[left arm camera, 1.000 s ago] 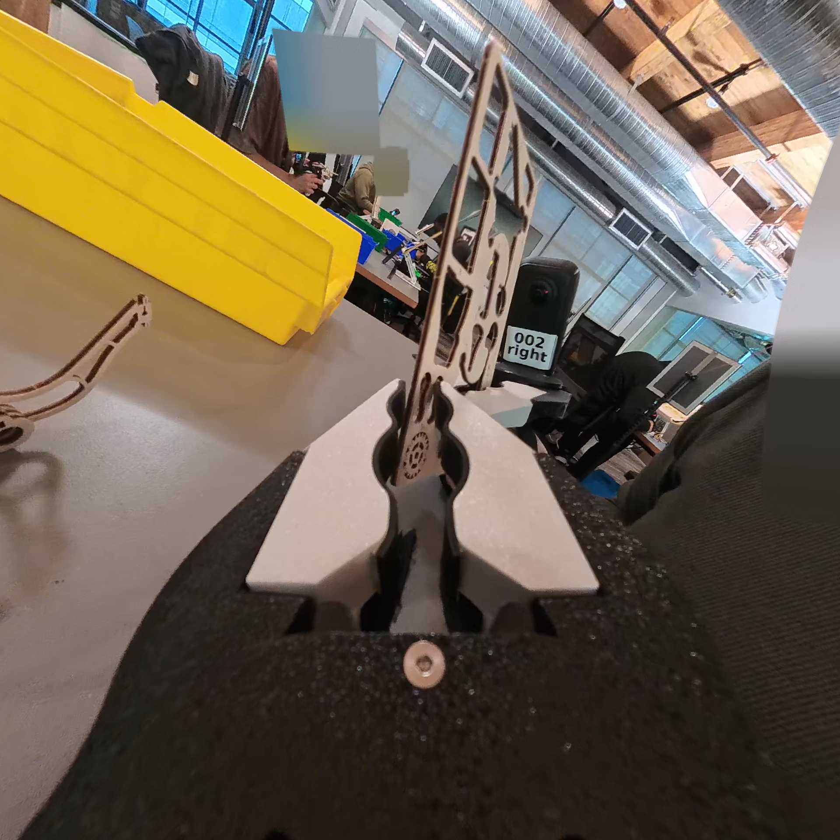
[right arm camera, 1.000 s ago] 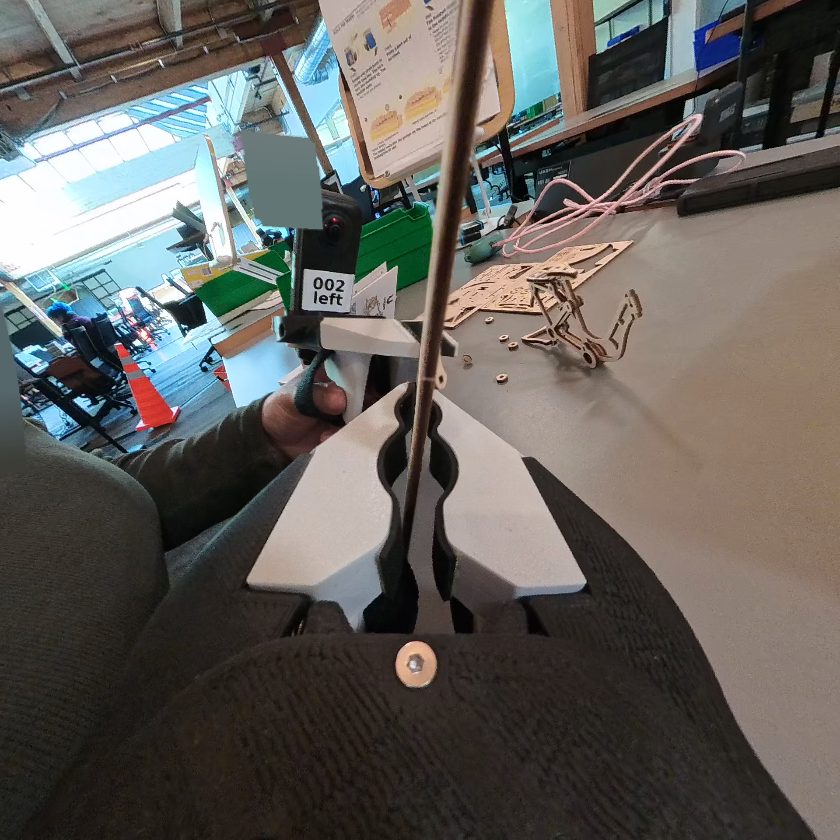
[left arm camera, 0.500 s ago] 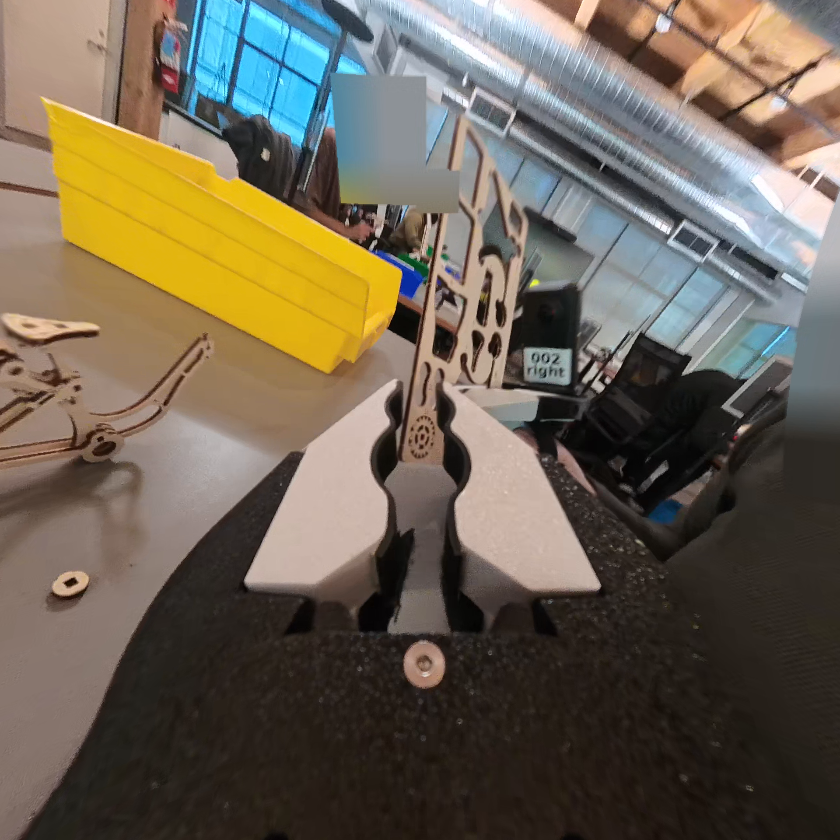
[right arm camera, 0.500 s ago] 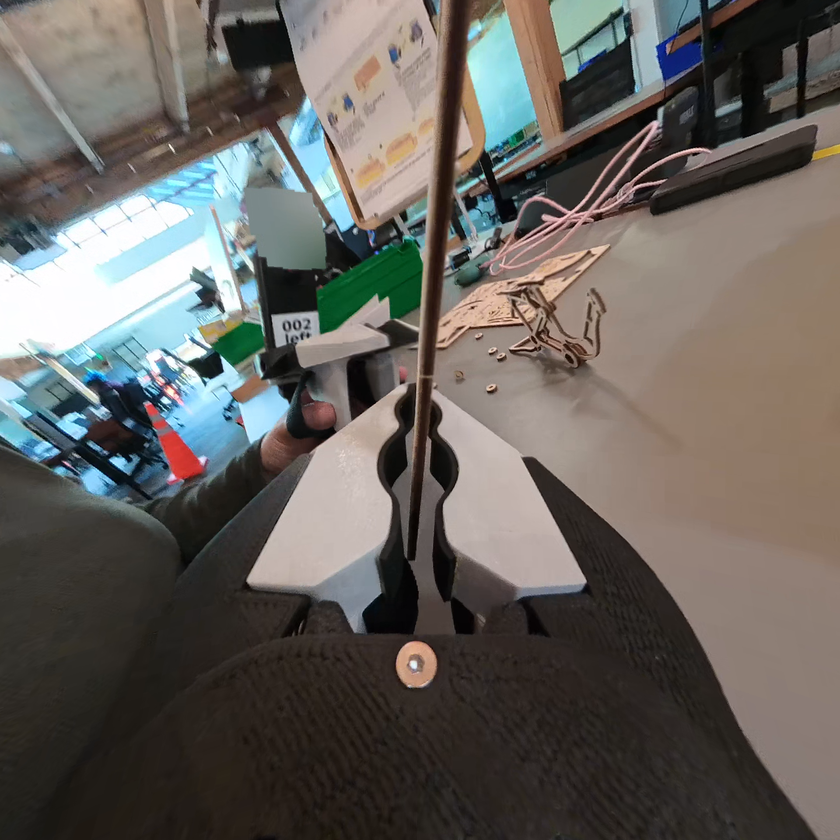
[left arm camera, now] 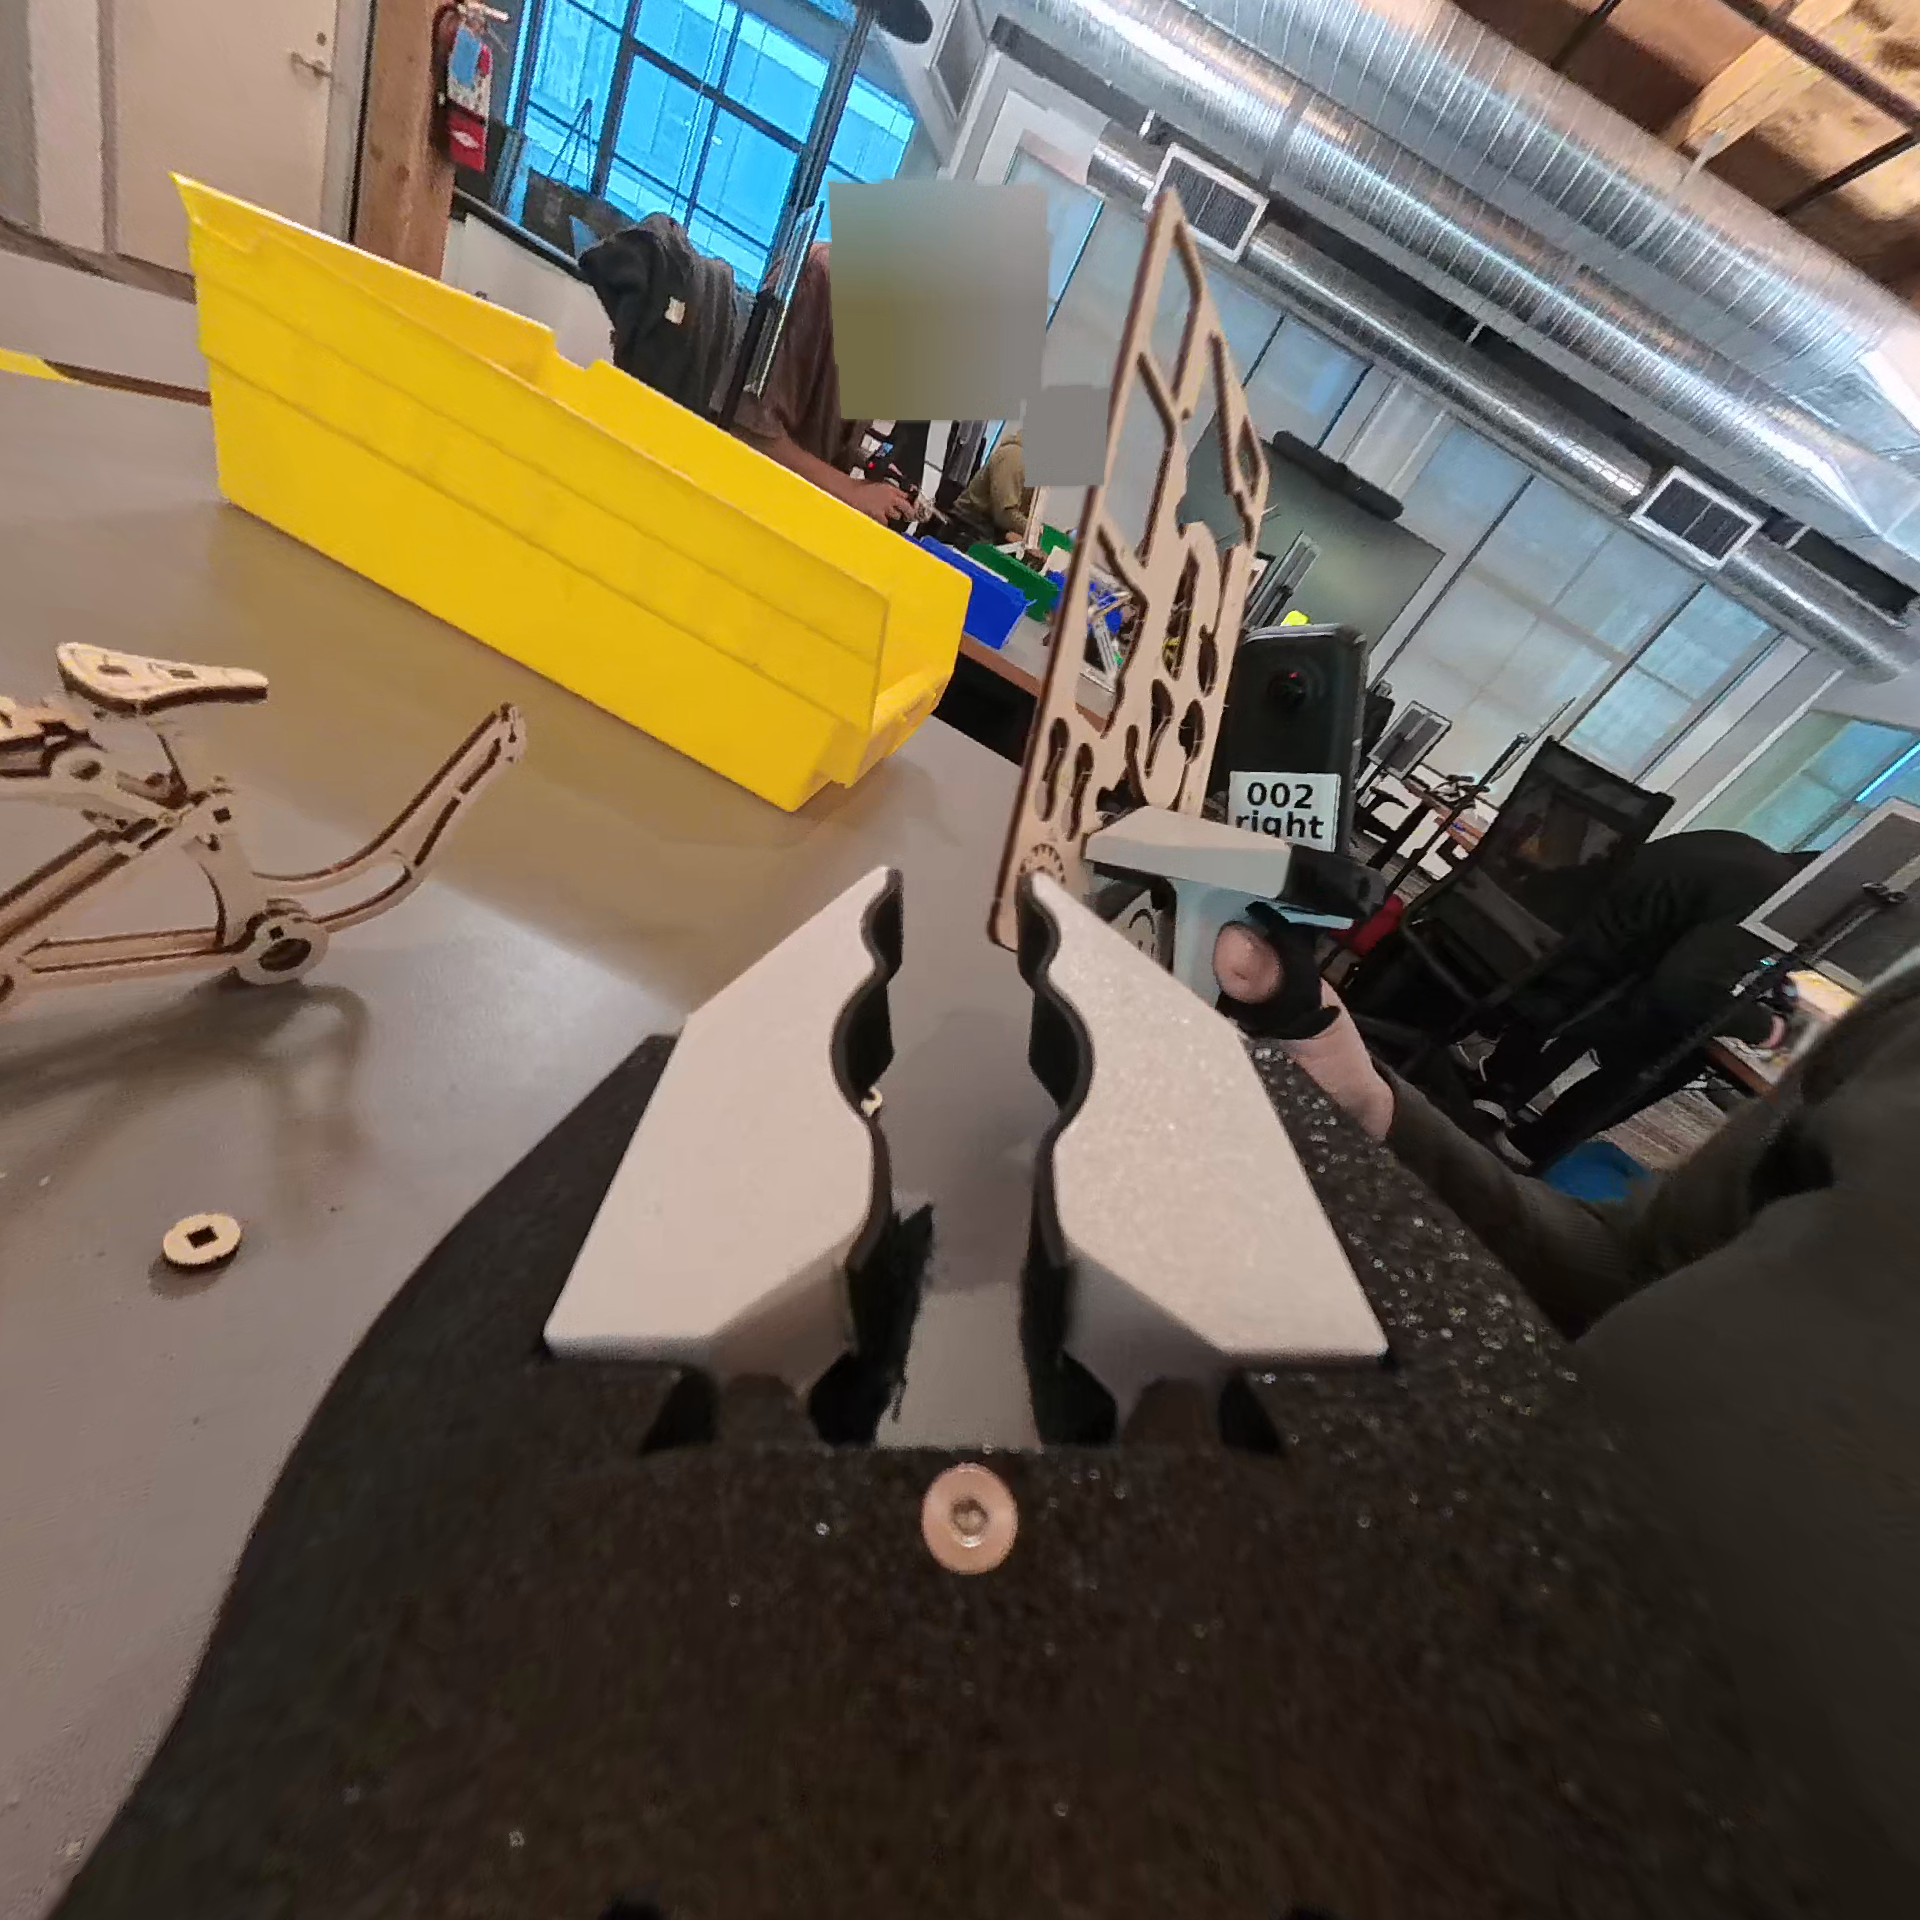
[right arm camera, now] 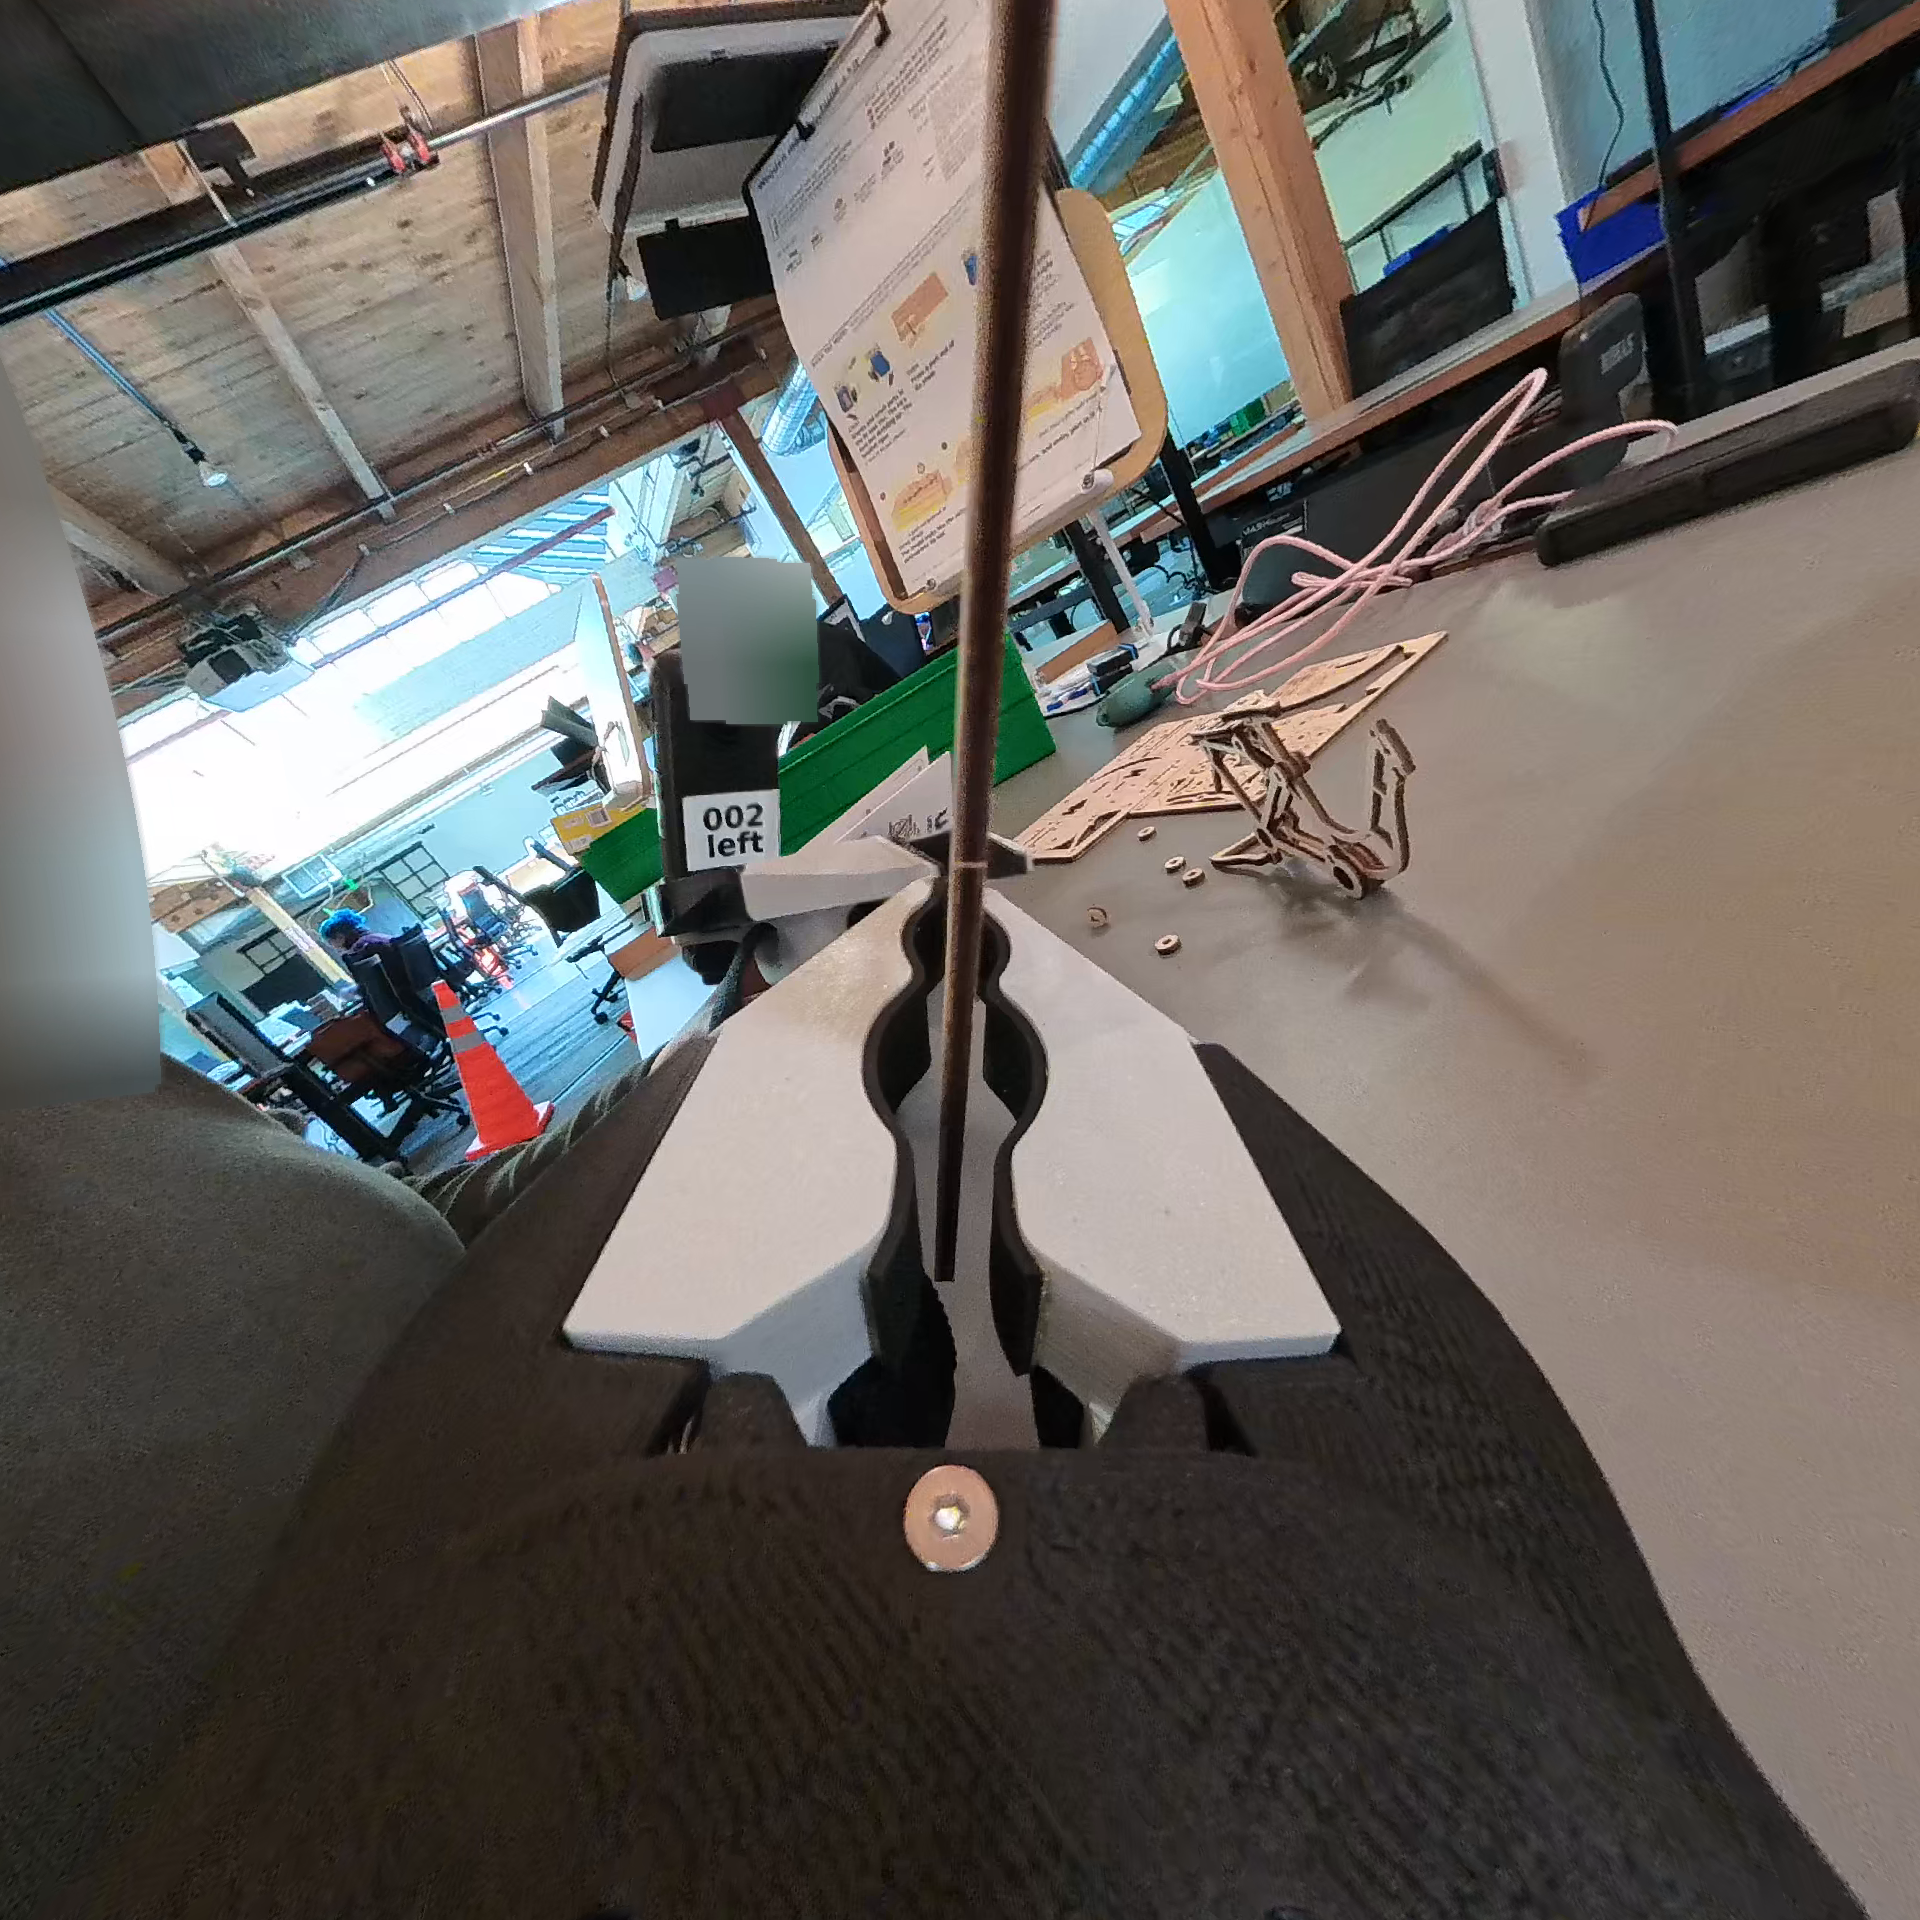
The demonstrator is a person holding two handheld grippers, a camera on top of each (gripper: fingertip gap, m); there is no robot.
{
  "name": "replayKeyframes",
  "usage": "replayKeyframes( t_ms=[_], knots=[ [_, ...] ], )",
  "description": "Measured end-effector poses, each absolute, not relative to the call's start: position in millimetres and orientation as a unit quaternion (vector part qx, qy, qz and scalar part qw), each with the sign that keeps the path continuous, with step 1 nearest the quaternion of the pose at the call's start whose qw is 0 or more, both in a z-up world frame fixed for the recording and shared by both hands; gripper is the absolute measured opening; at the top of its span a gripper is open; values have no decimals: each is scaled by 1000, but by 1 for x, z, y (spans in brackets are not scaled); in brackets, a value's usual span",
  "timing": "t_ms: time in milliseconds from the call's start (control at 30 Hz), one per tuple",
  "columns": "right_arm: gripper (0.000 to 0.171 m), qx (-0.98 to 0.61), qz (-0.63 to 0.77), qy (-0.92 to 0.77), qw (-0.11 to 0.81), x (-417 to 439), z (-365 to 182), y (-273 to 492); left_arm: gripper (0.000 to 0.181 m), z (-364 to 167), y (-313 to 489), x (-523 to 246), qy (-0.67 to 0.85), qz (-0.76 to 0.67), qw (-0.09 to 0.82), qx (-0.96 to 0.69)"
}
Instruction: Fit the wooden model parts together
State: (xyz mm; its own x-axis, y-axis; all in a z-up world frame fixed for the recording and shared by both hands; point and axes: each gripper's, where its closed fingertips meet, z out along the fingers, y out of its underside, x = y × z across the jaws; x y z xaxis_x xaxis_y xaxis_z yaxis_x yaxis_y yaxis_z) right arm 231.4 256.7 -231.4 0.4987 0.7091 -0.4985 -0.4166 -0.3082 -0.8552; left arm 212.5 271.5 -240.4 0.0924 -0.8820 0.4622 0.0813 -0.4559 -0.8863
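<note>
A laser-cut wooden part sheet (left arm camera: 1143, 623) with many cut-outs stands upright. In the right wrist view it is seen edge-on (right arm camera: 987, 416). My right gripper (right arm camera: 958, 914) is shut on its lower end. My left gripper (left arm camera: 956, 894) is open and empty, and the sheet's bottom corner is just beyond its right fingertip (left arm camera: 1039, 914). The right gripper (left arm camera: 1195, 852) shows behind the sheet, held in a gloved hand. A partly built wooden model (left arm camera: 208, 831) stands on the grey table at the left, and it also shows in the right wrist view (right arm camera: 1309, 810).
A yellow bin (left arm camera: 540, 520) lies behind the model. A small wooden washer (left arm camera: 201, 1240) lies near me, and several more (right arm camera: 1169, 943) lie by the model. Flat part sheets (right arm camera: 1330, 686), a pink cable (right arm camera: 1403, 561), a green bin (right arm camera: 894, 748) and a clipboard with an instruction page (right arm camera: 935, 312) are farther back. Both grippers' tips are close together, under 4 cm apart. My left gripper's tips are some 12 cm from the small wooden washer (left arm camera: 201, 1240).
My left gripper has opened and let go of the wooden sheet. The right gripper keeps hold of it. The left view has swung, so more of the model shows.
</note>
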Motion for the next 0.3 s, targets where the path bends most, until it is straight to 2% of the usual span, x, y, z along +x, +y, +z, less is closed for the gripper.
replayKeyframes(
  t_ms=[300],
  knots=[
    [0, -639, 492, -121, 579, 229, -230, 255, 22, -243, 269, 212, 304, -596, 398, -627]
  ],
)
